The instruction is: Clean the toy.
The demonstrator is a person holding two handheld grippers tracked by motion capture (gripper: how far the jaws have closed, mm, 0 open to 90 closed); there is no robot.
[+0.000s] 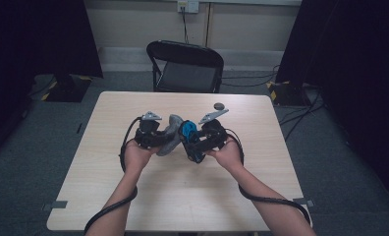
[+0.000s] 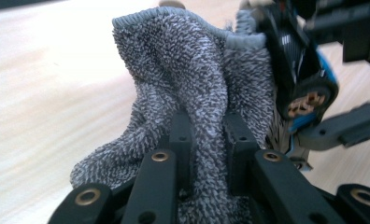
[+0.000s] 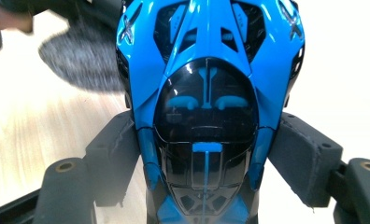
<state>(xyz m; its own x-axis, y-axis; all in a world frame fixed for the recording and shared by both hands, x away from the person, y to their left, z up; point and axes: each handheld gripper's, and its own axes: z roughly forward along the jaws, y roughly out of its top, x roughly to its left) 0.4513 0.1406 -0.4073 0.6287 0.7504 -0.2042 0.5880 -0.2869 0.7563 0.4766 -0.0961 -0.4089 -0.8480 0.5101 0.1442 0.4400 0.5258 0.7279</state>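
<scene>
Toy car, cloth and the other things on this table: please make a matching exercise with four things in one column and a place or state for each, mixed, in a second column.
Things:
1. grey cloth
2. blue toy car
3. small round disc
4. black folding chair

Places or states:
A. lies alone on the table's far side
B. clamped in the right gripper
C. stands behind the table
D. pinched in the left gripper

Pairs: 1-D, 2-B, 3-A, 4-C
</scene>
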